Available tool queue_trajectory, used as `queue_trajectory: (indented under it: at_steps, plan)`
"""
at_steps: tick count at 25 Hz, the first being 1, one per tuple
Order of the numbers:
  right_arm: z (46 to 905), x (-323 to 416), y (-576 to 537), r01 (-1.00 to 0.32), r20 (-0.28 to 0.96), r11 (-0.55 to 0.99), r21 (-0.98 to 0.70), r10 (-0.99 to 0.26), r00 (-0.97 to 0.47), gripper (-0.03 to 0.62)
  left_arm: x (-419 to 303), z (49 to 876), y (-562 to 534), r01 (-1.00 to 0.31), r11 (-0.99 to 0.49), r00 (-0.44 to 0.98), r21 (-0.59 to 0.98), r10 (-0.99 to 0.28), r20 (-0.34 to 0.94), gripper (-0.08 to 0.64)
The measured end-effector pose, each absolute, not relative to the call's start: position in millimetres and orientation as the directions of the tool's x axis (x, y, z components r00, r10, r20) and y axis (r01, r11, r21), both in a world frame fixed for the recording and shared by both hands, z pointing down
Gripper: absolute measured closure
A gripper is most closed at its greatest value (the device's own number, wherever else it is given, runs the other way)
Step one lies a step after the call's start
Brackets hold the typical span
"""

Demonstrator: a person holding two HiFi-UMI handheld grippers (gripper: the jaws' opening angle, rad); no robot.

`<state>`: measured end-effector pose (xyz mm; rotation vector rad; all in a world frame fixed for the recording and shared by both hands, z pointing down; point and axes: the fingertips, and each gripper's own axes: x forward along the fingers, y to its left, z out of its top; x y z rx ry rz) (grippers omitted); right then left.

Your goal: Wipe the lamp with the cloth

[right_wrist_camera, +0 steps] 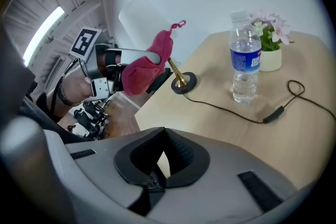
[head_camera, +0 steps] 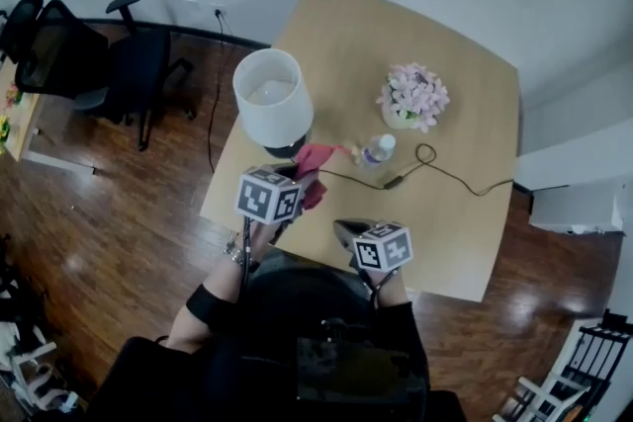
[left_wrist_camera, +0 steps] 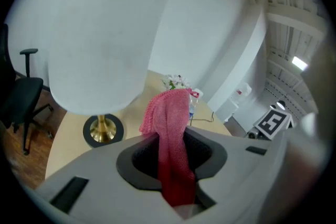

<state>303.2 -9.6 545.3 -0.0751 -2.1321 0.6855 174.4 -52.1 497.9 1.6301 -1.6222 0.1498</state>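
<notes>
The lamp has a white shade (head_camera: 272, 97) and a brass base (left_wrist_camera: 103, 130) and stands at the table's left edge. My left gripper (head_camera: 300, 177) is shut on a pink cloth (left_wrist_camera: 171, 128), which sticks up out of the jaws just right of the shade (left_wrist_camera: 100, 34) and below its rim, apart from it. In the right gripper view the cloth (right_wrist_camera: 149, 63) hangs in front of the lamp stem. My right gripper (head_camera: 348, 232) hovers over the table's near edge. Its jaws (right_wrist_camera: 164, 135) are shut with nothing in them.
A water bottle (head_camera: 377, 149) stands right of the lamp, with a pot of pink flowers (head_camera: 413, 97) behind it. The lamp's black cable (head_camera: 435, 171) loops across the wooden table (head_camera: 465, 242). Office chairs (head_camera: 109, 64) stand on the floor to the left.
</notes>
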Motion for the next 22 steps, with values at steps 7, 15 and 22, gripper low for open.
queue_trajectory:
  at_steps: [7,15,22]
  plan:
    - [529,302,-39,-0.054,0.697,0.867,-0.496,0.361,-0.619,0.589,161,414,-83,-0.893,0.244,-0.036,0.378,-0.876,0.481,0.453]
    - [535,292,-52,0.07,0.661,0.843,-0.533,0.466,-0.588,0.588,126,343,-109,-0.85,0.366,-0.227,0.378,-0.903,0.364,0.453]
    - [538,287,-51,0.15,0.642,0.811,-0.565,0.547,-0.538,0.589,108,323,-112,-0.748,0.461,-0.338,0.477,-0.883,0.325,0.453]
